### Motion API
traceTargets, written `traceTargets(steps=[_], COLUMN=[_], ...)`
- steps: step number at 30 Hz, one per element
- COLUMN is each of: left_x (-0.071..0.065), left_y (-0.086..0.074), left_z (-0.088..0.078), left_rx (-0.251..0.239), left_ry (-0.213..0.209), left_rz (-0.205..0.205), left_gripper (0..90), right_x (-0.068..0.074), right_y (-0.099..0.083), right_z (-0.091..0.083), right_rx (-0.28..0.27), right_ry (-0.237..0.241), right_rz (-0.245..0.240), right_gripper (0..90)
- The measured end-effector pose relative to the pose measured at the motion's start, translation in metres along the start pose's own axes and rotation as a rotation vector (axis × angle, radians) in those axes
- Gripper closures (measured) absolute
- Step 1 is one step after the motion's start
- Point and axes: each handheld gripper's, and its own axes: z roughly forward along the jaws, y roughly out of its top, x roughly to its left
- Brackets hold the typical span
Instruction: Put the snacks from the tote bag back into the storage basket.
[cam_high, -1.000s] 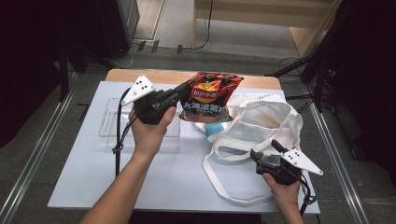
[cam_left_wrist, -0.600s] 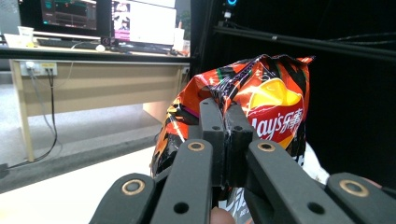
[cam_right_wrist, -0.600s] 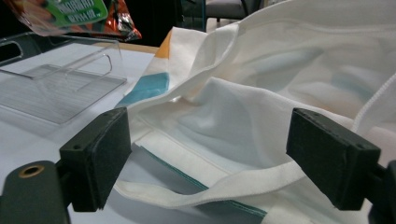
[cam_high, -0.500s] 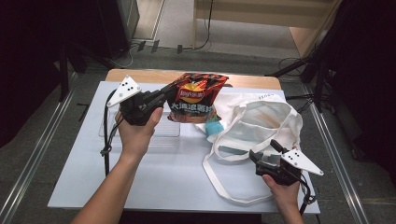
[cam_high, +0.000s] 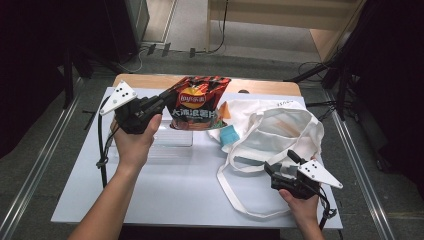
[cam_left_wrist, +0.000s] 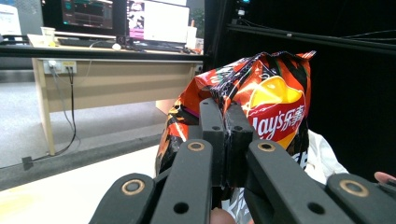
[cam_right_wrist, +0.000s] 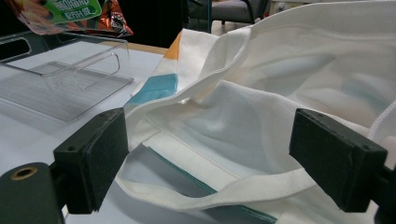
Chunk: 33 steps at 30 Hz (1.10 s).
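A red and orange bag of crisps (cam_high: 200, 102) hangs in the air above the back of the table, over a clear plastic tray (cam_high: 170, 142). My left gripper (cam_high: 167, 97) is shut on the bag's left edge; in the left gripper view the jaws (cam_left_wrist: 225, 116) pinch the crumpled foil of the crisp bag (cam_left_wrist: 275, 102). A white tote bag (cam_high: 272, 130) lies at the right with its mouth open. My right gripper (cam_high: 278, 161) stands open at the bag's near side. In the right gripper view a strap of the tote bag (cam_right_wrist: 261, 112) lies between the spread jaws (cam_right_wrist: 210, 158), untouched.
The clear tray (cam_right_wrist: 60, 79) rests left of the tote bag on the white tabletop (cam_high: 150, 190). A teal item (cam_high: 231, 135) and an orange one poke out at the tote's left side. Dark stands and cables ring the table.
My left gripper has carried the crisp bag to the left, away from the tote bag and over the clear tray. The right gripper has stayed where it was.
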Motion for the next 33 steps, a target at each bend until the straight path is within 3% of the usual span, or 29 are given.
traceTargets(steps=[13,33], left_x=[0.017,0.055], left_y=[-0.007,-0.025], left_z=[-0.014,-0.051], left_rx=[0.009,-0.016], left_ry=[0.043,0.137], left_rz=[-0.005,-0.048], left_gripper=[90.0,90.0], right_x=[0.001,0.006], right_y=[-0.001,-0.004], right_z=[0.001,0.004], right_rx=[0.0,0.014], right_ry=[0.001,0.012], right_rz=[-0.004,-0.006], right_gripper=[13.3,13.7])
